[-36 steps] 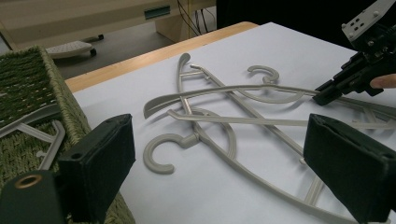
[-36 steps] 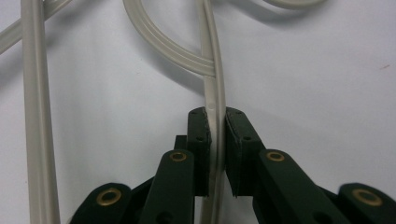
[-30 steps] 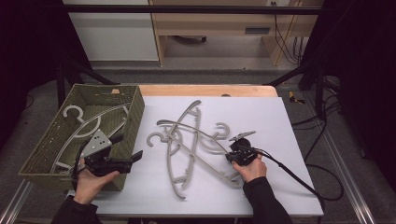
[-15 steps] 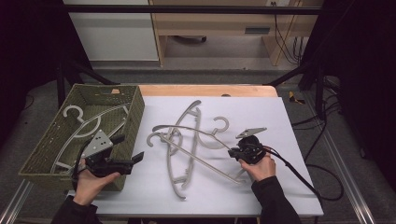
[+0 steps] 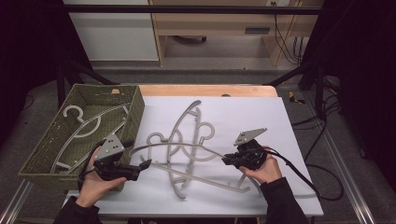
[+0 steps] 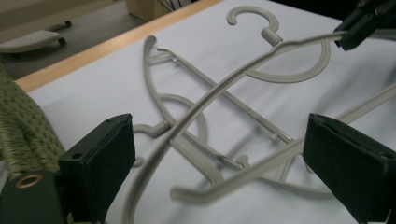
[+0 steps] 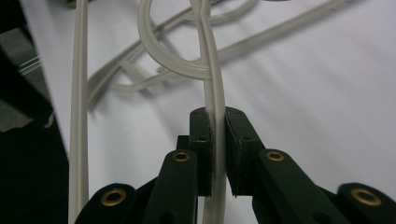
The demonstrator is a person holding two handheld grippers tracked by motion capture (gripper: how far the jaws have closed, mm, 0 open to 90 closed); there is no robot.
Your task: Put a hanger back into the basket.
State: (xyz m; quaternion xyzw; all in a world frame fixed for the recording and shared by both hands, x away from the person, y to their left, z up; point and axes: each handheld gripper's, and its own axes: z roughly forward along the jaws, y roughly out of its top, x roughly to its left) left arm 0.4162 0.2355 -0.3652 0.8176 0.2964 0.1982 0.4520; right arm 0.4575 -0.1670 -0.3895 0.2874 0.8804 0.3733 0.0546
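Note:
My right gripper (image 5: 227, 160) (image 7: 217, 128) is shut on one arm of a grey plastic hanger (image 5: 173, 146) (image 7: 212, 70) and holds it off the white table (image 5: 289, 135). The hanger's far end reaches left, between the wide-apart jaws of my left gripper (image 5: 137, 153) (image 6: 224, 158), which is open. The hanger (image 6: 224, 81) crosses that gap without touching either of the pads (image 6: 100, 163). Several more grey hangers (image 5: 189, 119) lie crossed in a pile on the table under it. In the left gripper view, the right gripper (image 6: 366, 21) is at the top right.
An olive woven basket (image 5: 136, 109) stands at the table's left edge with grey hangers (image 5: 84, 125) inside, right beside my left hand. A cable (image 5: 299, 172) trails off to the right from the right gripper. Bare white surface lies at the far right and the front.
My right gripper has risen with the hanger, lifting it off the pile and swinging its far end left into the left gripper's gap. The left hand has barely moved.

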